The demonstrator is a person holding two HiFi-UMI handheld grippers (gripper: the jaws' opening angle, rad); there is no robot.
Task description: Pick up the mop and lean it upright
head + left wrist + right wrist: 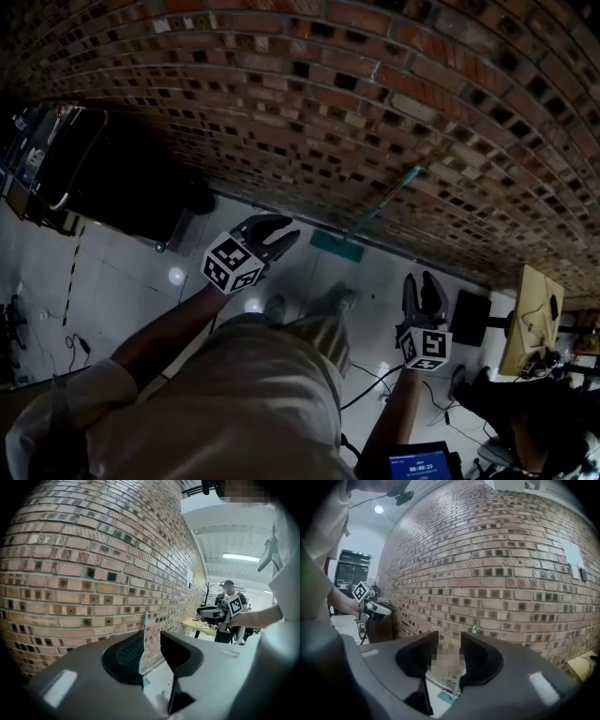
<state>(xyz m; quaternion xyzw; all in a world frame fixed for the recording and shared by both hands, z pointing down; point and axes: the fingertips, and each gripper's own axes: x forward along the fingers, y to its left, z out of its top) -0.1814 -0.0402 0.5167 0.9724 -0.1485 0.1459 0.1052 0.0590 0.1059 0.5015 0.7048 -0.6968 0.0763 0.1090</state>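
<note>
The mop leans upright against the brick wall (375, 103), with its teal handle (386, 199) slanting up the bricks and its flat teal head (336, 246) on the white floor. My left gripper (277, 234) is held short of the mop, open and empty. In the left gripper view the mop handle (145, 637) shows far off through the gap between the jaws. My right gripper (424, 284) hangs to the right of the mop, open with nothing between its jaws. In the right gripper view the handle's tip (474, 629) and the head (448, 698) lie beyond the jaws.
A dark cabinet (122, 183) stands against the wall at the left. A wooden table (532, 319) with small items is at the right, with a black pad (469, 317) on the floor beside it. Cables (375, 380) trail across the floor near my feet. Another person (229, 603) stands by the table.
</note>
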